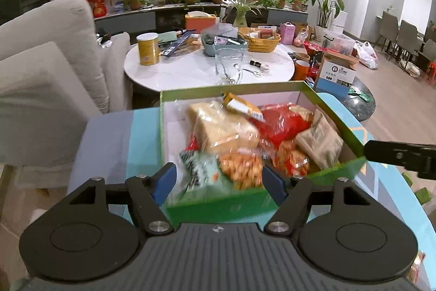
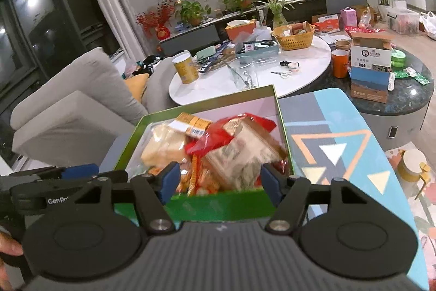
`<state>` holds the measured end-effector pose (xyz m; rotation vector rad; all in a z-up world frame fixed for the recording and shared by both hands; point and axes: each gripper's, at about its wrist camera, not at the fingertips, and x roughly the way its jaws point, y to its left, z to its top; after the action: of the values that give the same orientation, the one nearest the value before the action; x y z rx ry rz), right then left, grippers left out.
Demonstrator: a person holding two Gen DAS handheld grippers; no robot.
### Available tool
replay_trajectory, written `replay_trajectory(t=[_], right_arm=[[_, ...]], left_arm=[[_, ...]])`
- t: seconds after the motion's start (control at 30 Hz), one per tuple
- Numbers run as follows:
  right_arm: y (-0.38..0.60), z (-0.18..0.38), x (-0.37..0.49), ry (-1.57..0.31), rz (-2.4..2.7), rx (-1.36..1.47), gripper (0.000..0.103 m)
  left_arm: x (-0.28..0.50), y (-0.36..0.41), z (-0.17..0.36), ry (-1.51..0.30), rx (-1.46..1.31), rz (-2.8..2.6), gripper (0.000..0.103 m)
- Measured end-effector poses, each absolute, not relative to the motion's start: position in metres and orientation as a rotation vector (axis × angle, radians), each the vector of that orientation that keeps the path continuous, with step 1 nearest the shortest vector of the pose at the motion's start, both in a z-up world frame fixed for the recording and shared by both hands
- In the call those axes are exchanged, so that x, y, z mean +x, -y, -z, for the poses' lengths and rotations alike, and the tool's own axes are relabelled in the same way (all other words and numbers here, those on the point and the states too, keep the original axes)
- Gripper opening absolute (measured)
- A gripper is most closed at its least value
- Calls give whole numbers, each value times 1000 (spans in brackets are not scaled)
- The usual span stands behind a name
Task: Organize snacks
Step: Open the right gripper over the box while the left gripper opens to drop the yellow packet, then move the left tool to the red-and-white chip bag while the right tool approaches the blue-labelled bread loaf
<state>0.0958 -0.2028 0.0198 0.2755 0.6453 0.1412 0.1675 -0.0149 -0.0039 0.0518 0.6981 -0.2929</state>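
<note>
A green box [image 1: 218, 206] [image 2: 218, 205] sits on a blue patterned board and holds several snack packs: a pale bread pack [image 1: 218, 124] [image 2: 166, 143], a red bag [image 1: 280, 122] [image 2: 215, 138], a brown-grey pack [image 1: 318, 141] [image 2: 239, 154], an orange box [image 1: 241, 105] [image 2: 190, 123], orange crackers [image 1: 242, 168] and a mint-green pack [image 1: 201, 173]. My left gripper [image 1: 219, 180] is open over the box's near edge, around the mint pack and the crackers. My right gripper [image 2: 219, 179] is open over the near edge, around the brown-grey pack. The right gripper's tip shows in the left wrist view [image 1: 400, 154].
The patterned board [image 2: 340, 132] extends to the right of the box. A grey sofa [image 1: 49, 72] stands at the left. Beyond is a white round table [image 1: 190, 67] with a yellow can [image 1: 147, 48], a glass jug [image 1: 228, 64], a woven basket [image 1: 260, 41] and scissors. A cardboard box [image 2: 370, 67] sits on a dark table.
</note>
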Motion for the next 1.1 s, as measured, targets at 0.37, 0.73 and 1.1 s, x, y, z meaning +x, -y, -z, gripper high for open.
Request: replay_trajectory(t=[0.37,0.73,1.1], right_arm=[[193,-18,53,-647,-150,267,53],[190,-8,24,-676,-135,274,53],[192,10,-2,-728,-90,295,53]], left_arm=[[104,-8,16,-726,64,275,68],[83,-16,33,-764,41,255,68],[61,-18,42,-776,22,264,68]])
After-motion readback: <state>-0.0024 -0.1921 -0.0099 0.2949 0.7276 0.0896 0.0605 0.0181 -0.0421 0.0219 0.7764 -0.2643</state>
